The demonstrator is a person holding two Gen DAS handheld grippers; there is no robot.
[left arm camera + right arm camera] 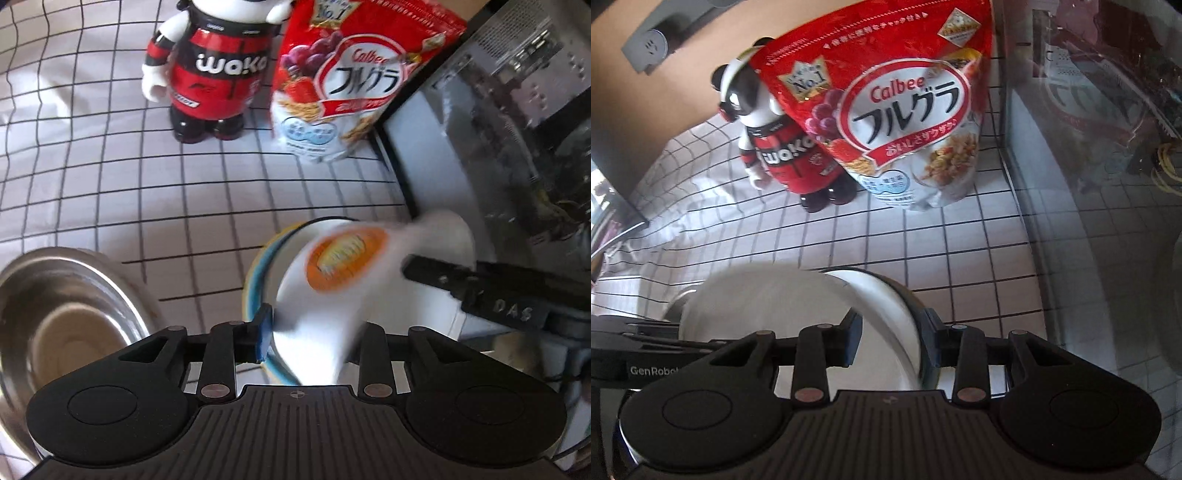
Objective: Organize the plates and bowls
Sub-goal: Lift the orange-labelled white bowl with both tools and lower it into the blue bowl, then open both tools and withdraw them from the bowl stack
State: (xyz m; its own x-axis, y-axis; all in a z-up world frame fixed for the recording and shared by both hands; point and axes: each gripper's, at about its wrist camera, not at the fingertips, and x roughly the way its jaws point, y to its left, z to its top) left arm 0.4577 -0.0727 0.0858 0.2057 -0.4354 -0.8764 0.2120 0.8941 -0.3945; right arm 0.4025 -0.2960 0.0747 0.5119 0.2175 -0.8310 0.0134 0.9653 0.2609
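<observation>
- At the far left of your left wrist view, a steel bowl [70,314] is sitting upright on the grid-patterned surface [147,192].
- Further back, a red-and-black toy figure [210,74] is standing upright, with a red cereal bag [351,85] standing just beside it on the right.
- You are pointing your left tongs [314,328] steeply down over a stack of plates [255,273] with blue and yellow rims, which is lying on the surface right of the steel bowl.
- A white bowl with an orange print [343,266] is tilting above that stack, blurred. It is sitting between the left tongs' fingers. The blue pad [264,332] is showing just beside its edge and the other finger is hiding behind it, so I cannot tell whether these tongs are pressing on it or standing open.
- Your right tongs [424,271] are reaching in from the right and meeting the white ware at its far side, next to a glass case [517,129].
- In your right wrist view, a blurred white plate [757,306] is filling the lower left, with the left tongs reaching in at its left edge.
- Right of it, your right tongs are gripping a dark-rimmed white bowl [882,306] by its wall, with one finger inside and one outside.
</observation>
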